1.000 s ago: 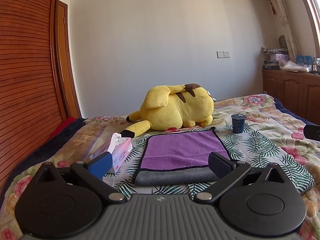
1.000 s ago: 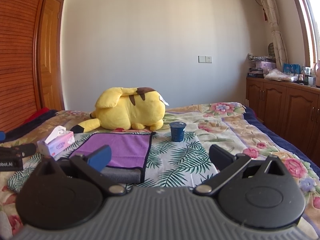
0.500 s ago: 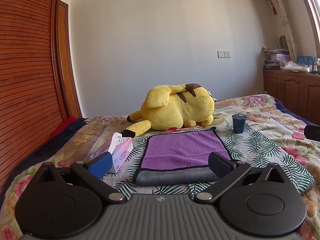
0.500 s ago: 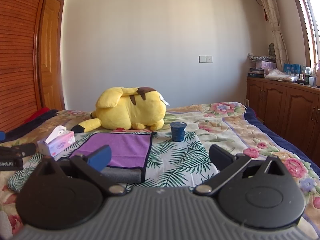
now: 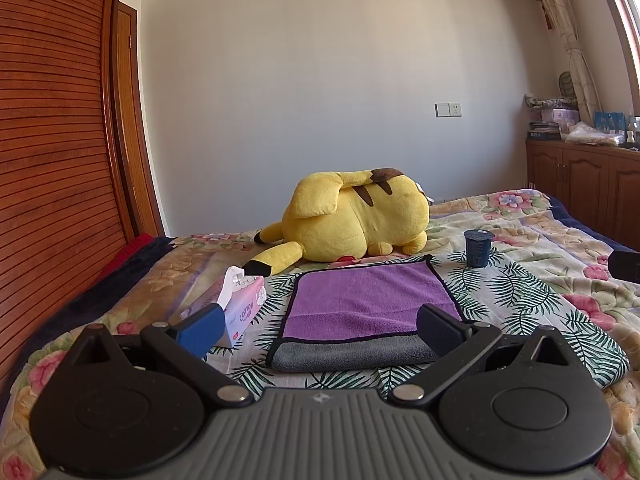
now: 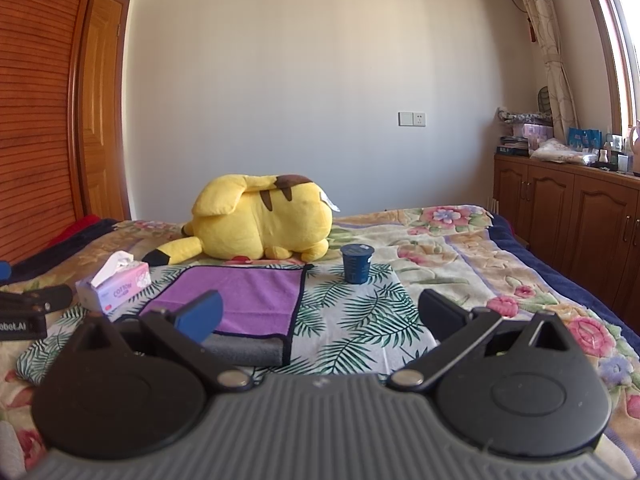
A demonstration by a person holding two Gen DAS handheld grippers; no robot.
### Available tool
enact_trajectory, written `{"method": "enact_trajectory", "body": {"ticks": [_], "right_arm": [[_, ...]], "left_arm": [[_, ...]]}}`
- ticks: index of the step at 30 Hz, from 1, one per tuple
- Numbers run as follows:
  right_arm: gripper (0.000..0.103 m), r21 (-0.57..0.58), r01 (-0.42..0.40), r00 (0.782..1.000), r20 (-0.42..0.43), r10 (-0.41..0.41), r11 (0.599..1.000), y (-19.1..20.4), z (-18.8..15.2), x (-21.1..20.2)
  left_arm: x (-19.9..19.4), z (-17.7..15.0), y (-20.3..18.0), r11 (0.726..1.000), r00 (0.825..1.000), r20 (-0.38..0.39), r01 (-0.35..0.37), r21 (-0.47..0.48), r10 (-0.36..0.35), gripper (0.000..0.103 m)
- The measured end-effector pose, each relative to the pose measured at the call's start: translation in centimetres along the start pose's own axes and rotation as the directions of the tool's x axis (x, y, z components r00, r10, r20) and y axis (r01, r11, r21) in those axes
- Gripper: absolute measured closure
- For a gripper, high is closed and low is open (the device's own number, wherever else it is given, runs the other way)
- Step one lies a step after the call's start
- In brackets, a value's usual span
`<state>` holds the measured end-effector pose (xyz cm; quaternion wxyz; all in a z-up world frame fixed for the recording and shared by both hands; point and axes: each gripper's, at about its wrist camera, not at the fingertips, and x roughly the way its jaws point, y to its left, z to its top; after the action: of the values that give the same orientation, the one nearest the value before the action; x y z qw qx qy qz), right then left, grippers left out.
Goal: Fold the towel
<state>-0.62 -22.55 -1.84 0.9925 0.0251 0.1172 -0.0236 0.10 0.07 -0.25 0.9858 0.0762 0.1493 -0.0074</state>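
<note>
A purple towel point(image 5: 368, 300) with a black border lies flat on the bed, its near edge turned over to show grey. It also shows in the right wrist view point(image 6: 248, 296). My left gripper point(image 5: 320, 330) is open and empty, held just before the towel's near edge. My right gripper point(image 6: 320, 316) is open and empty, to the right of the towel's near right corner. The left gripper's body shows at the left edge of the right wrist view point(image 6: 24, 312).
A yellow plush toy point(image 5: 352, 220) lies behind the towel. A pink tissue box point(image 5: 236, 304) sits left of it. A dark blue cup point(image 5: 477, 248) stands to the right. A wooden wardrobe point(image 5: 52, 160) stands on the left, wooden cabinets point(image 6: 580, 220) on the right.
Both views have shifted very slightly; the scene sits a touch lower and nearer. Both grippers stay open and the towel has not moved.
</note>
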Motion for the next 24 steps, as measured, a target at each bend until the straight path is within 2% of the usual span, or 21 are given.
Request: {"method": "enact_trajectory", "body": {"ticks": [15,24], "right_arm": [[0.000,-0.002,-0.008,1.000,-0.008,0.008,1.000,0.4,0.0,0.0],[0.000,0.013,-0.027,0.999,-0.020,0.027,1.000,0.2,0.5,0.4]], "left_arm": [[0.4,0.0,0.4,1.000,1.000,-0.013,0.003,0.007,-0.003,0.005],[1.2,0.0,-0.7,0.998,0.999,-0.044,0.029,0.062,-0.027,0.005]]}}
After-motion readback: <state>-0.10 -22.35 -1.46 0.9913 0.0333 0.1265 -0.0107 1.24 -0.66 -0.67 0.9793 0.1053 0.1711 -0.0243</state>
